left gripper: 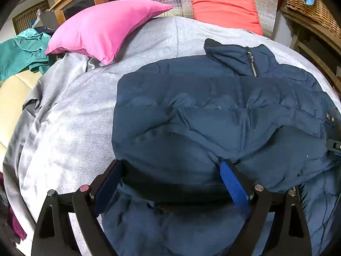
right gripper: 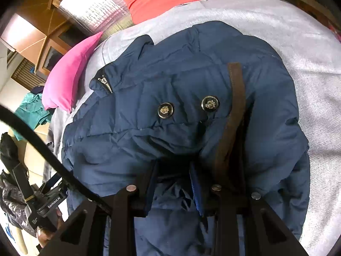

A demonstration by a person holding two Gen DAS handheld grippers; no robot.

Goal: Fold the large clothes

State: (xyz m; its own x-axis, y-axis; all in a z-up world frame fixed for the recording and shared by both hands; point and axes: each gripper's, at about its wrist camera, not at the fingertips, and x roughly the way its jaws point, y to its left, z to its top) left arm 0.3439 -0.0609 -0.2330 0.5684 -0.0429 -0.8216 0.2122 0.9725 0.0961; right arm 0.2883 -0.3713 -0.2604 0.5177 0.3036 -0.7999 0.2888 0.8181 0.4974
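Note:
A navy quilted jacket (left gripper: 213, 111) lies on a grey sheet (left gripper: 70, 117), collar and zip at the far end. My left gripper (left gripper: 170, 166) is open, its jaws wide apart astride a puffy fold of the jacket's near part. In the right wrist view the jacket (right gripper: 170, 89) shows two metal buttons (right gripper: 210, 104) and a brown trim strip (right gripper: 236, 106). My right gripper (right gripper: 173, 166) has its jaws close together with navy fabric bunched between them, so it is shut on the jacket.
A pink pillow (left gripper: 102, 32) and a red pillow (left gripper: 223, 6) lie at the bed's far end. A teal garment (left gripper: 21, 51) lies at the left. A wicker basket (left gripper: 309, 4) stands on a wooden shelf at the right. The left gripper's body (right gripper: 42, 202) shows low left.

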